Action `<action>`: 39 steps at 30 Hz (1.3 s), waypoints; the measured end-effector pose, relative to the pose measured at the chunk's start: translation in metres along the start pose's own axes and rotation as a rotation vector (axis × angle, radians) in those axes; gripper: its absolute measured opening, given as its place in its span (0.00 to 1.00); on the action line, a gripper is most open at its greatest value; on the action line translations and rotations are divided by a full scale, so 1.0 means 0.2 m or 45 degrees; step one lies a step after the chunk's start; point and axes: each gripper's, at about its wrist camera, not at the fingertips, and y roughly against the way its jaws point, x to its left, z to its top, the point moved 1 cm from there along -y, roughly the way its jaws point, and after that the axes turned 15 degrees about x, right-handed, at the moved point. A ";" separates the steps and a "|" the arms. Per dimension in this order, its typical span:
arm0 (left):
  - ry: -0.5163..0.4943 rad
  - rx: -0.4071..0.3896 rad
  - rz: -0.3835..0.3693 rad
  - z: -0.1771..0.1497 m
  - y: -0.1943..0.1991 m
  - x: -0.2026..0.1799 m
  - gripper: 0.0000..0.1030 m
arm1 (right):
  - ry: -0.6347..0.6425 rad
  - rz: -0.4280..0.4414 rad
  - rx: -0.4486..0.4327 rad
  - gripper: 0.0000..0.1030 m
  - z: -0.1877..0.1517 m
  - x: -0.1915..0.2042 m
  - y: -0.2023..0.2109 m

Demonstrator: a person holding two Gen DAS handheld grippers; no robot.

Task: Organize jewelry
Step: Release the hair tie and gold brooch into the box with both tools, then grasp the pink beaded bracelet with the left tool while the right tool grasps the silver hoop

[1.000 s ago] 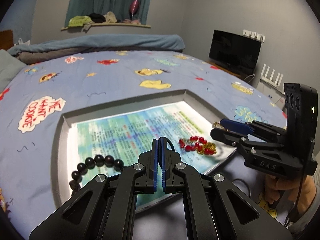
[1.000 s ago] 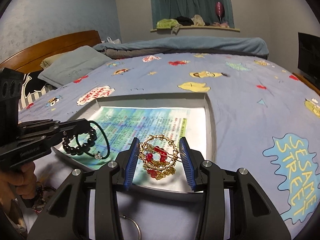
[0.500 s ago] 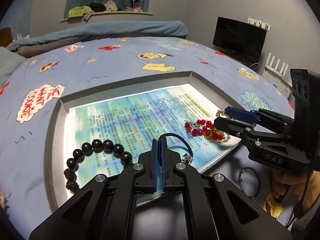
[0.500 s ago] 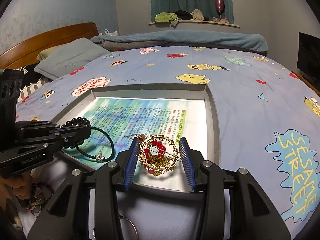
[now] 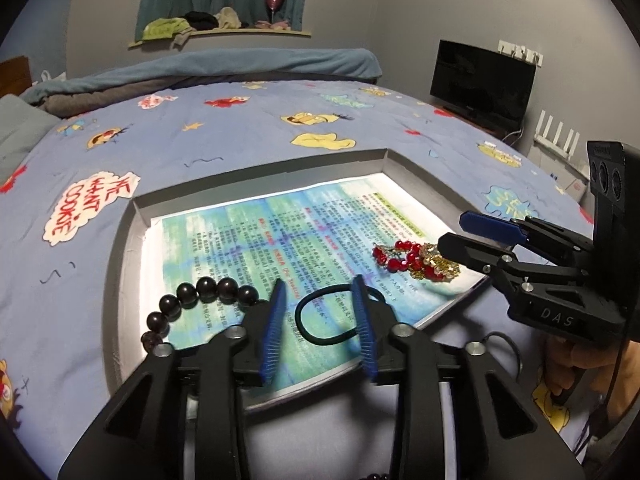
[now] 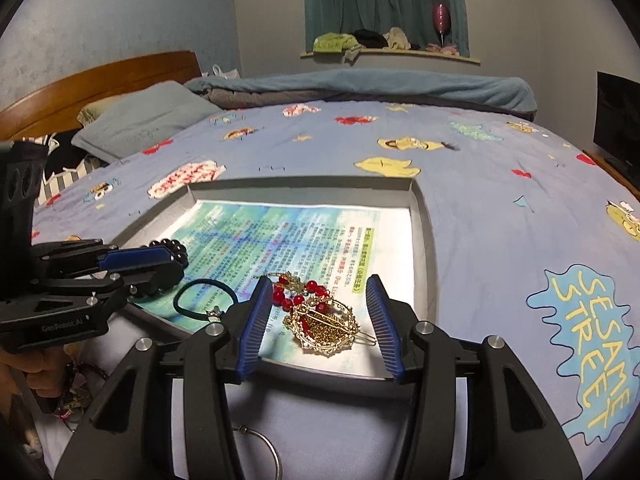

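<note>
A shallow grey tray (image 5: 132, 240) (image 6: 424, 216) lined with a printed sheet lies on the bed. My left gripper (image 5: 320, 312) is open, with a black hair tie (image 5: 320, 320) (image 6: 192, 304) lying on the sheet between its fingers. A dark bead bracelet (image 5: 208, 292) lies just left of it. My right gripper (image 6: 320, 320) is open over a gold hair clip (image 6: 324, 328) and a red bead piece (image 6: 292, 292), both resting on the sheet. These also show in the left wrist view (image 5: 412, 260), beside the right gripper (image 5: 468, 236).
A metal ring (image 6: 264, 452) lies on the white surface in front of the tray. More jewelry (image 6: 76, 396) sits by the hand at the lower left. The blue cartoon bedspread (image 5: 240, 132) surrounds the tray. A TV (image 5: 480, 80) stands at the right.
My left gripper has opened and let the black hair tie drop onto the sheet. My right gripper has opened wider and the gold clip with red beads now lies in the tray.
</note>
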 end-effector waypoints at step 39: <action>-0.014 0.005 -0.030 -0.64 0.38 0.22 0.67 | 0.124 0.071 0.041 0.57 -0.38 0.17 0.21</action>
